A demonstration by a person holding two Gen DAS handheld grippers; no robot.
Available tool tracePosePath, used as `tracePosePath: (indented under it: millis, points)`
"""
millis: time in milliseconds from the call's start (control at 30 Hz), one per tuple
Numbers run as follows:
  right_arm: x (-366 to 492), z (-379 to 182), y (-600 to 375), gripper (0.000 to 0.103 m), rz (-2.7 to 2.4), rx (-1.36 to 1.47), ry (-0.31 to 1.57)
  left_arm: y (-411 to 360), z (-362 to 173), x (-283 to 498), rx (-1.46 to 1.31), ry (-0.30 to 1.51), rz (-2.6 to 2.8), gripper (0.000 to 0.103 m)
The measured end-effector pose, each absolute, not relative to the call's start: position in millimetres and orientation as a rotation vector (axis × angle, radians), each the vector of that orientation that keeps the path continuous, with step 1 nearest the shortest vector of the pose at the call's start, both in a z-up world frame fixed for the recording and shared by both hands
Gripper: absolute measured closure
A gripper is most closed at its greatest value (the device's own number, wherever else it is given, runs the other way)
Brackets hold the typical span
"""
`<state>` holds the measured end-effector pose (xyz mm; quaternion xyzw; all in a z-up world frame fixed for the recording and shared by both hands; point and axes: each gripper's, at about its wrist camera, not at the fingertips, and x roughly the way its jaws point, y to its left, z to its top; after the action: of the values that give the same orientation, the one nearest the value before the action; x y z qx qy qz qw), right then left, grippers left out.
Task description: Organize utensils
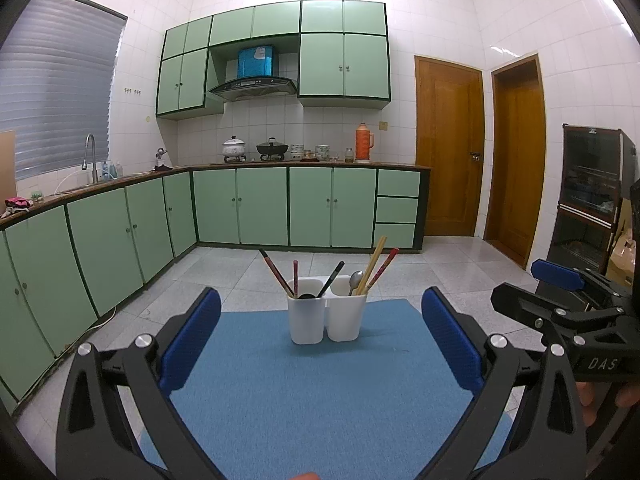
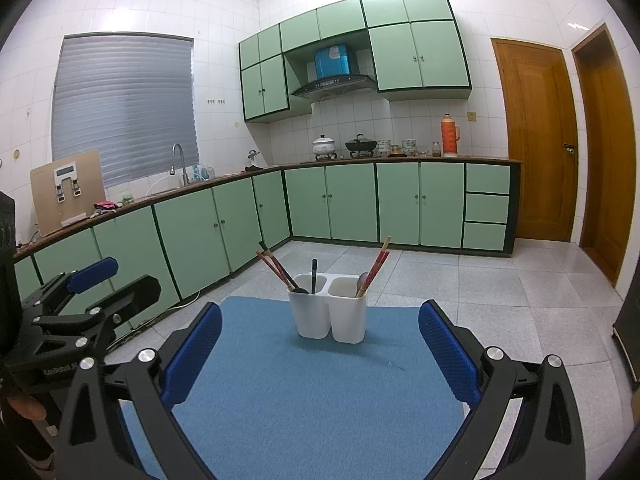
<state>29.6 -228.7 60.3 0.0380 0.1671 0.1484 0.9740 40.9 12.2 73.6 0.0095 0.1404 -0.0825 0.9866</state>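
Note:
A white two-compartment utensil holder (image 1: 326,318) (image 2: 329,314) stands at the far end of a blue mat (image 1: 316,392) (image 2: 316,384). Its left compartment holds red and dark chopsticks (image 1: 276,274) and a black spoon (image 1: 330,282). Its right compartment holds a metal spoon (image 1: 355,280) and pale and red chopsticks (image 1: 378,266) (image 2: 376,266). My left gripper (image 1: 320,316) is open and empty, short of the holder. My right gripper (image 2: 320,328) is open and empty too. Each gripper shows at the edge of the other's view, the right gripper (image 1: 560,288) and the left gripper (image 2: 100,280).
Green kitchen cabinets (image 1: 240,208) run along the left and back walls, with a sink faucet (image 1: 90,156), pots and a thermos (image 1: 363,142) on the counter. Two wooden doors (image 1: 448,148) stand at the right, and a dark cabinet (image 1: 588,196) further right. Tiled floor surrounds the mat.

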Motion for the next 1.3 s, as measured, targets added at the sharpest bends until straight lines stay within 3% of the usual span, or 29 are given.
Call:
tracePosePath:
  millis: [1300]
  points:
    - [28.6,57.6,-226.5,0.006,0.299,0.073,0.343,12.2,74.7,38.5,0.015,0.286,-0.163,0.006]
